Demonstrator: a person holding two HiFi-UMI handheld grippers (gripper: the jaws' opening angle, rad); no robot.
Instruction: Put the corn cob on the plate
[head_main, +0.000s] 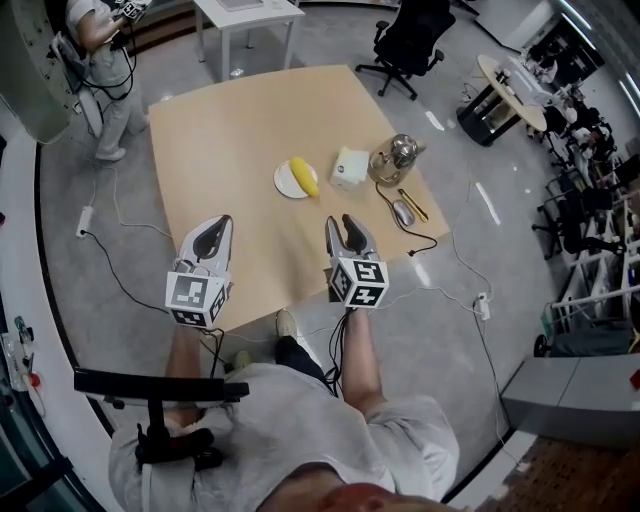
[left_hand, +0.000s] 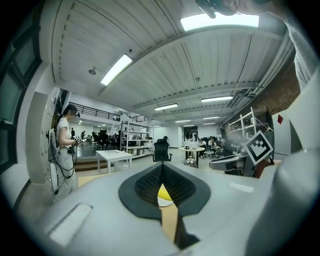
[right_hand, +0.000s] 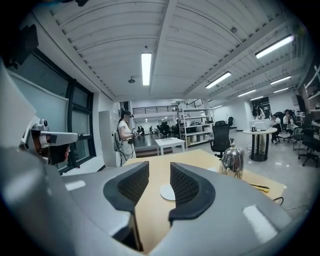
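2 grippers hang over the near edge of the pale wooden table (head_main: 230, 140), side by side and well apart from each other. the left gripper (head_main: 218, 226) (left_hand: 162, 166) has its dark ribbed pads meeting at the tips, with nothing pinched between them. only a narrow slit lower down stays clear, and through it a bit of the yellow corn cob (left_hand: 164, 192) shows far off. the right gripper (head_main: 341, 222) (right_hand: 159, 171) has its jaws parted with bare table between them and nothing in its hold.

the yellow corn cob (head_main: 304, 176) lies on the small round white plate (head_main: 285, 183) (right_hand: 166, 192) near the middle of the table, beyond both grippers and touched by neither. just beside the plate on the right sits 1 white box (head_main: 350, 168), and past that a shiny metal kettle (head_main: 400, 152) (right_hand: 232, 160).

beyond the table stand 1 black office chair (head_main: 415, 35) and a small white table (head_main: 247, 15). 1 person in light clothes (head_main: 100, 60) (right_hand: 125, 135) stands at the table's far left corner.
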